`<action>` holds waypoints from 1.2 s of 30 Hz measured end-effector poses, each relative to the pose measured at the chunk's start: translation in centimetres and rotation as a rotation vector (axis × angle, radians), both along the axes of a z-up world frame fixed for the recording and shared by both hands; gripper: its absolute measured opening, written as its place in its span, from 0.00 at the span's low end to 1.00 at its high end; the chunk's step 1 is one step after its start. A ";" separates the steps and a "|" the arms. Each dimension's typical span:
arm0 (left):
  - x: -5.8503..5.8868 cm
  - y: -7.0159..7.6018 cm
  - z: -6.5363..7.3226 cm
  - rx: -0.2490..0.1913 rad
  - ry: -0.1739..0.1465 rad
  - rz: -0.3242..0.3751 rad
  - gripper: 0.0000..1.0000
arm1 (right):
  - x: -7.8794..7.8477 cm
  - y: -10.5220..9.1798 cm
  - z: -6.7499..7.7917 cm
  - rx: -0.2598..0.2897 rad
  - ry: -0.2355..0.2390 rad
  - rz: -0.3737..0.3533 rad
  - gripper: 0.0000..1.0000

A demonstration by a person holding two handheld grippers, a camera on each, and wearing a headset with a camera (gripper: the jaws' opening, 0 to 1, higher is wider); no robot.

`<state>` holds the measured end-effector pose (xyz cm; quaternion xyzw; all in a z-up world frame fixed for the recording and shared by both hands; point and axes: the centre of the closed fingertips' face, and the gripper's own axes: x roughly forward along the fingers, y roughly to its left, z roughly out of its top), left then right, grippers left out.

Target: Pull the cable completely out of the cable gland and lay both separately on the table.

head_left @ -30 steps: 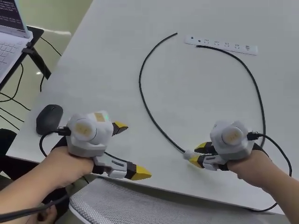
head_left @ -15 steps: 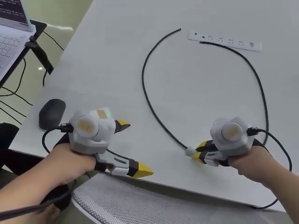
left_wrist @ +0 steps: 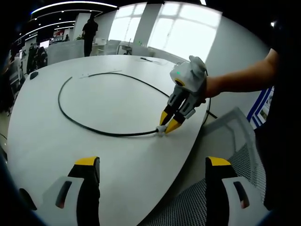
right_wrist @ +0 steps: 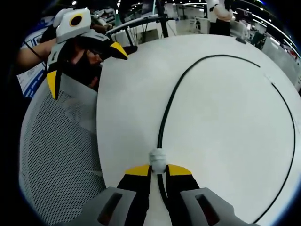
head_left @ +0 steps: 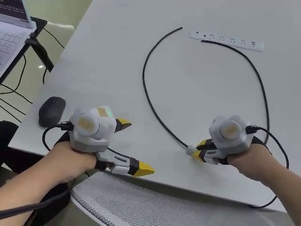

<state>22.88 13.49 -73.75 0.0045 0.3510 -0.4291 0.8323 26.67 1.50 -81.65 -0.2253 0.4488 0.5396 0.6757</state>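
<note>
White cable gland [right_wrist: 158,159] pinched between right claw [right_wrist: 158,171] tips.

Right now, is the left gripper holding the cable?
No, the left gripper is wide open, well apart from the cable.

White table [head_left: 103,61] seen across most of head view, evenly lit, edge curved. Grey mesh chair back [head_left: 122,205] seen against near table edge. Pale green floor [head_left: 61,12] seen upper left. Laptop [head_left: 9,33] seen on black stand [head_left: 37,49] left of table. Large bright windows [left_wrist: 183,28] seen beyond table in left gripper view, pale wall [left_wrist: 230,47] beside them, curved ceiling light strips [left_wrist: 70,5] upper left. More desks and standing person [left_wrist: 89,30] seen far back.
</note>
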 end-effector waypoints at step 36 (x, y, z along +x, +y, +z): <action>1.2 -6.0 3.4 0.004 -0.091 -0.089 0.89 | -1.8 1.1 8.9 0.087 -0.040 0.131 0.06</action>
